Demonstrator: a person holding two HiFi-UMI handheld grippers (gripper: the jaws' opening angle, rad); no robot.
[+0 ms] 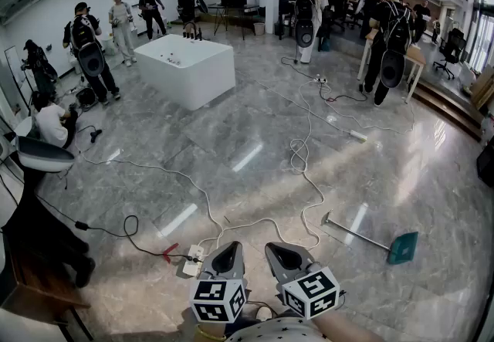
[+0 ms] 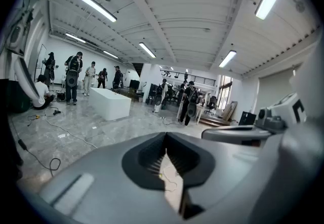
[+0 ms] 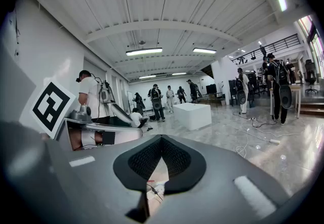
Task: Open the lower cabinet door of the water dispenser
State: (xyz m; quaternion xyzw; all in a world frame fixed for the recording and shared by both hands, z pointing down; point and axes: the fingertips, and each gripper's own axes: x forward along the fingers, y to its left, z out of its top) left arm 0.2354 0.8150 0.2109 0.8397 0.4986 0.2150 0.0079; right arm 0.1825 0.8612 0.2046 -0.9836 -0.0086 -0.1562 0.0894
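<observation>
No water dispenser or cabinet door shows in any view. In the head view both grippers sit side by side at the bottom edge, pointing forward over the grey marble floor. My left gripper (image 1: 226, 258) has its jaws together with nothing held, and its own view (image 2: 165, 137) shows only floor through the slit behind the tips. My right gripper (image 1: 282, 255) is likewise shut and empty, with floor and a cable visible behind its tips (image 3: 161, 139). Each carries its marker cube.
A white rectangular block (image 1: 185, 69) stands mid-floor ahead. Cables (image 1: 301, 155) snake across the floor to a power strip (image 1: 193, 259) just before the grippers. A green dustpan (image 1: 401, 246) lies to the right. Several people stand around the hall; dark furniture (image 1: 38, 255) is at the left.
</observation>
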